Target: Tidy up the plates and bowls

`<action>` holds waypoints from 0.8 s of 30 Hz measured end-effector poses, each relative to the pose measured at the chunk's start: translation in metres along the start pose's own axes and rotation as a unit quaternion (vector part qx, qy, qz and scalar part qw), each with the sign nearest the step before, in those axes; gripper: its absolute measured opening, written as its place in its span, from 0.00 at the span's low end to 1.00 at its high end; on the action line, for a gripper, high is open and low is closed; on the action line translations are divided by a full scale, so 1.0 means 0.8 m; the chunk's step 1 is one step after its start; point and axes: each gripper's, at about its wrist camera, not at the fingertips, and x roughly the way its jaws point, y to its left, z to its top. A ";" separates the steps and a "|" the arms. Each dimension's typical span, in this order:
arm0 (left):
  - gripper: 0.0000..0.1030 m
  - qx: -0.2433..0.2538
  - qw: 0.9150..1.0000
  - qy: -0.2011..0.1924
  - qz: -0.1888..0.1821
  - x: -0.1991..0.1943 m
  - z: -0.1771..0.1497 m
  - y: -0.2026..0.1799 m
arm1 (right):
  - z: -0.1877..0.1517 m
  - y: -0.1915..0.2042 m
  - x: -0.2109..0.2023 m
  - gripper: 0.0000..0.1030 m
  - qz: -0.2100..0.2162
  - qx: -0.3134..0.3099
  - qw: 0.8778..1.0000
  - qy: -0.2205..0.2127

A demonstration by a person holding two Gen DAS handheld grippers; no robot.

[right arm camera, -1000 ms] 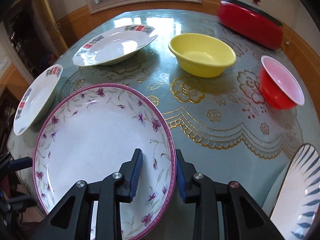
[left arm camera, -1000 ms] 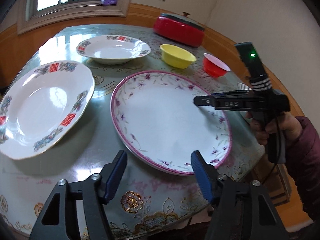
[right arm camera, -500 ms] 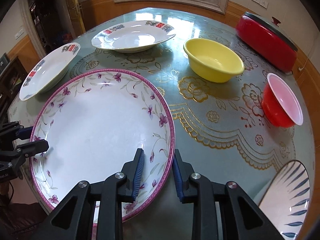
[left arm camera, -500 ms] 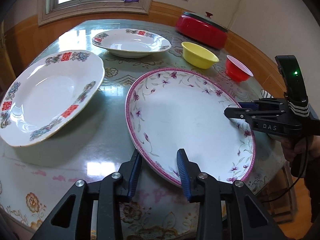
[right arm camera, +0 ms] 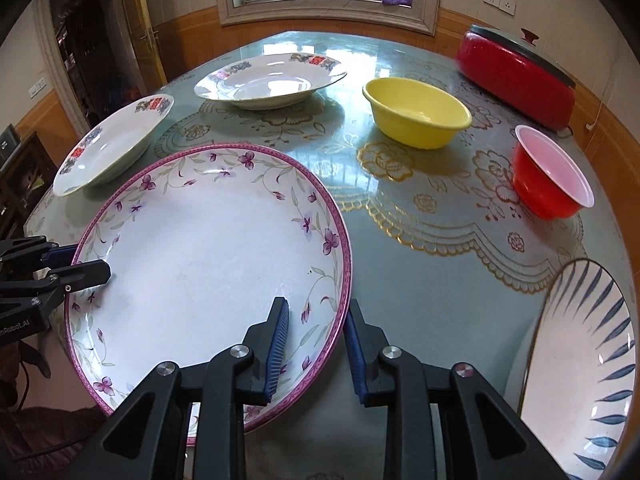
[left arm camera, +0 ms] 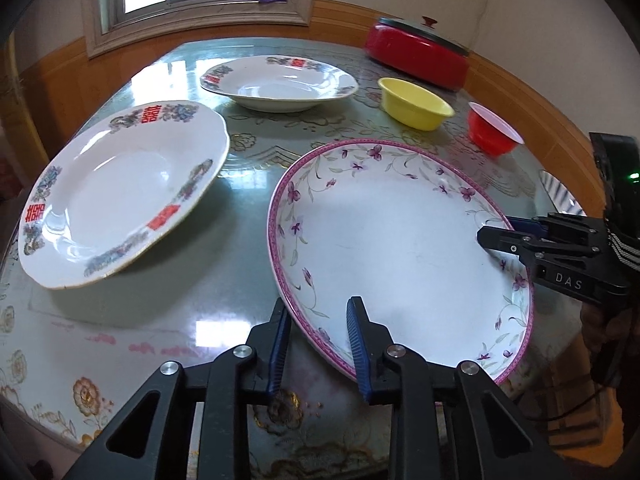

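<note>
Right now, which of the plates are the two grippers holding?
The big plate with the pink rim and purple flowers; both grippers clamp its edge. The red-lettered plates sit untouched.

Large white plate with purple rim and floral sprigs (left arm camera: 400, 248), rim gripped on opposite edges between the fingers of the left gripper (left arm camera: 318, 344) and right gripper (right arm camera: 316, 344), two red-lettered white plates (left arm camera: 120, 192) (left arm camera: 280, 82), yellow bowl (left arm camera: 414, 108), red bowl (left arm camera: 494, 134) beyond, blue-striped plate (right arm camera: 588, 364) right of the right gripper.

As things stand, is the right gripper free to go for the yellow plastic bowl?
Probably not yet: the right gripper is shut on the rim of the purple-flowered plate. Past the plate, bare table leads to the yellow plastic bowl.
</note>
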 end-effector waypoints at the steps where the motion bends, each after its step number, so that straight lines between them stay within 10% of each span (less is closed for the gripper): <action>1: 0.28 -0.002 1.000 0.001 0.002 0.000 0.000 -0.001 | 0.004 -0.001 0.002 0.24 -0.003 0.001 1.000 0.003; 24: 0.30 -0.007 0.999 -0.012 0.044 0.003 -0.001 -0.013 | 0.026 -0.012 0.018 0.20 0.029 0.013 0.999 0.007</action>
